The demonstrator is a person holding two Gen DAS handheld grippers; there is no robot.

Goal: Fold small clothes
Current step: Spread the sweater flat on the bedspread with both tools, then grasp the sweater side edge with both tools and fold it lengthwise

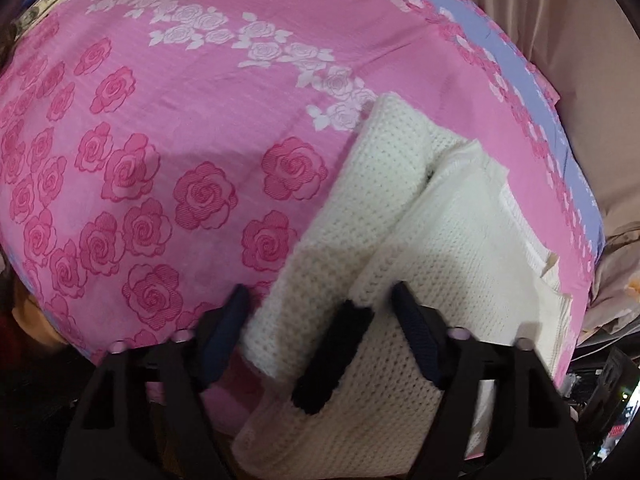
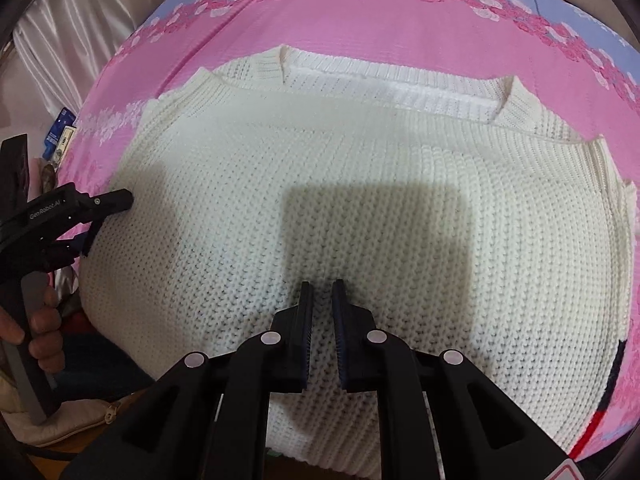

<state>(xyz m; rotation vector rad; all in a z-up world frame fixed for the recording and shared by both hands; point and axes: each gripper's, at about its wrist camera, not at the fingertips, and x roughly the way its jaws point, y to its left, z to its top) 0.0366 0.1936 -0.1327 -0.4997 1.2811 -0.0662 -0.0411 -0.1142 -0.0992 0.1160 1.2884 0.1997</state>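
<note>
A cream-white chunky-knit sweater point(image 2: 360, 208) lies flat with its ribbed neckline at the far edge, one side folded inward in layers; a dark blue and red stripe marks its right edge.

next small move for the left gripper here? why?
Probably close the left gripper on the sweater edge. Its jaws stand wide open around the folded knit with the black stripe, at the sweater's side on the pink bedsheet. The right gripper hovers nearly shut over the sweater's middle, holding nothing.
</note>
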